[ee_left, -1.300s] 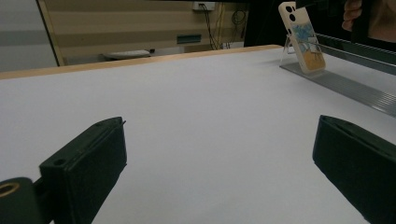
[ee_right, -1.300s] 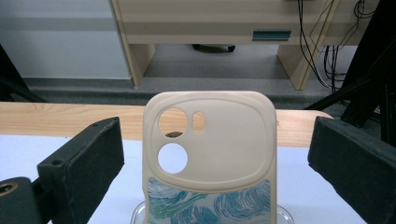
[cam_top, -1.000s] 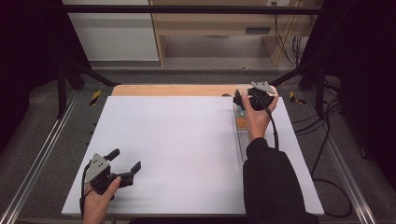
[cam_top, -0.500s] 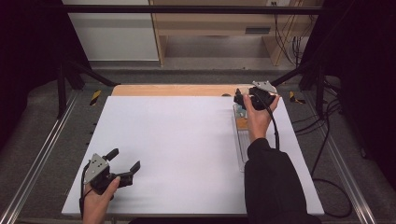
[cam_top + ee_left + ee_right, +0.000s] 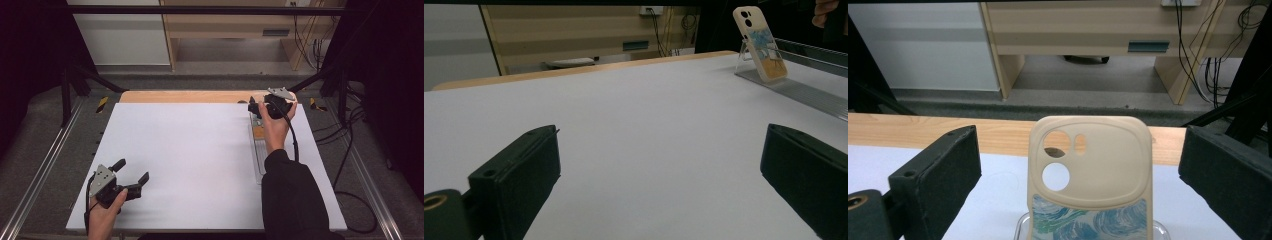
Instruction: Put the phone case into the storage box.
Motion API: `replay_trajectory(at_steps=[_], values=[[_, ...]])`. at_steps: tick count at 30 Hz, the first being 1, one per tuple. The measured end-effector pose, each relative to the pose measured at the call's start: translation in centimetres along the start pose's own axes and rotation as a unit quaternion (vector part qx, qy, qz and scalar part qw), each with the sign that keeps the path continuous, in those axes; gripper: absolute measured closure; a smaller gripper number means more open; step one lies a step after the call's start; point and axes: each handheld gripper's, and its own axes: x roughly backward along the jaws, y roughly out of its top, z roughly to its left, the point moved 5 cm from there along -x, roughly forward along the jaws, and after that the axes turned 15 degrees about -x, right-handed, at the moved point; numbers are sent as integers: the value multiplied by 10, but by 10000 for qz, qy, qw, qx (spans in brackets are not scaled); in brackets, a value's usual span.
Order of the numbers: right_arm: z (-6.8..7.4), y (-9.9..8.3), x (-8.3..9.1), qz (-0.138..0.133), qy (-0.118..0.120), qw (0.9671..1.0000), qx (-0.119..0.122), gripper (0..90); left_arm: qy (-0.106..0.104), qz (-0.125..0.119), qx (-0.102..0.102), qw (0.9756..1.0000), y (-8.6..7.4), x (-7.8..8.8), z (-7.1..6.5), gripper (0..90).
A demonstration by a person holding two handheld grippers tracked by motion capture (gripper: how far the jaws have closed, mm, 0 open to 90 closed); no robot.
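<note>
Right claw open around phone case.

From the high view, my right hand and the right gripper cover most of the phone case, so I can't tell there how it sits on the clear stand. In the right gripper view the case's lower half runs off the bottom edge. In the left gripper view its printed pattern is too small to read.
</note>
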Motion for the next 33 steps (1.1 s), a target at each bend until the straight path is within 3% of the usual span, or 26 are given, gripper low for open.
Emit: replay_trajectory(at_steps=[23, 25, 33], values=[[5, 3, 4, 3, 23, 10000, -54, 35, -36, 1, 30, 10000, 0, -1, -1, 23], [4, 3, 5, 43, 77, 9998, -165, 35, -35, 4, 28, 10000, 0, -1, -1, 23], [8, 5, 8, 0, 142, 9999, -66, 36, -21, -5, 63, 10000, 0, 0, 0, 23]])
